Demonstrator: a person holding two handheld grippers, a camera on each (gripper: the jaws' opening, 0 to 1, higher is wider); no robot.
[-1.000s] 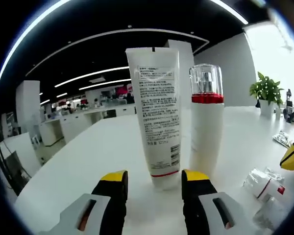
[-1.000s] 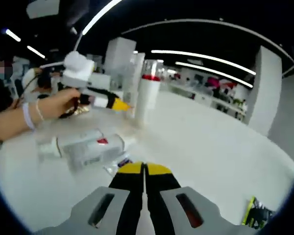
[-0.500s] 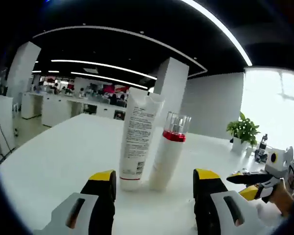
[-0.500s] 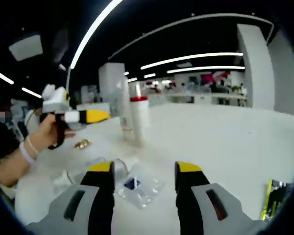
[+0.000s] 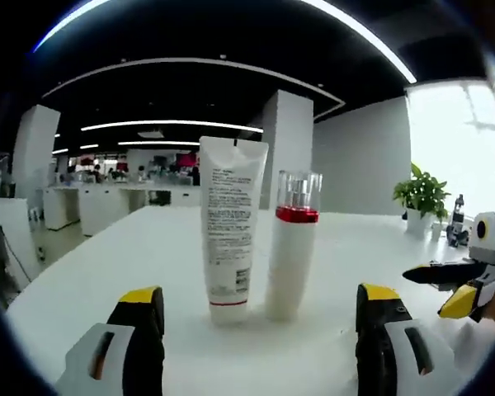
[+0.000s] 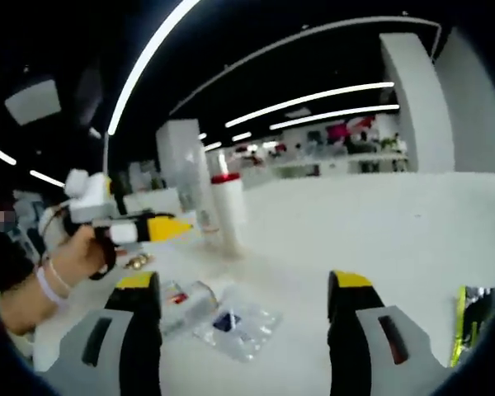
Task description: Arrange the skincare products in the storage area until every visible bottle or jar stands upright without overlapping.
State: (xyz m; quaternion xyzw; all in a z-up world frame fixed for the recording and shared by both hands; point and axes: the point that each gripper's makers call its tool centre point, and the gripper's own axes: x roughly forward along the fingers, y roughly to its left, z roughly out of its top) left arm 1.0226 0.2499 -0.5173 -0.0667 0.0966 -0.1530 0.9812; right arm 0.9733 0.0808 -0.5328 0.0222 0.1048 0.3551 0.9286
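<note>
Tube (image 5: 231,227) and red-collared bottle (image 5: 294,244) stand upright, side by side, at centre of the left gripper view on the white counter (image 5: 148,272). Left gripper (image 5: 260,318) jaws are spread wide, empty. Right gripper (image 6: 239,297) jaws are likewise spread, above a lying bottle (image 6: 187,302) and a clear packet (image 6: 238,326) at lower centre.

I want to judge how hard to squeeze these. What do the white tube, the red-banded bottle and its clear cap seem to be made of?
White tube: probably soft plastic with a matte look, judging by the flat crimped end on top and printed text.
Red-banded bottle: opaque white body, likely rigid plastic, though glass cannot be ruled out.
Clear cap: see-through hard plastic by the look, with the pump visible through it.
</note>
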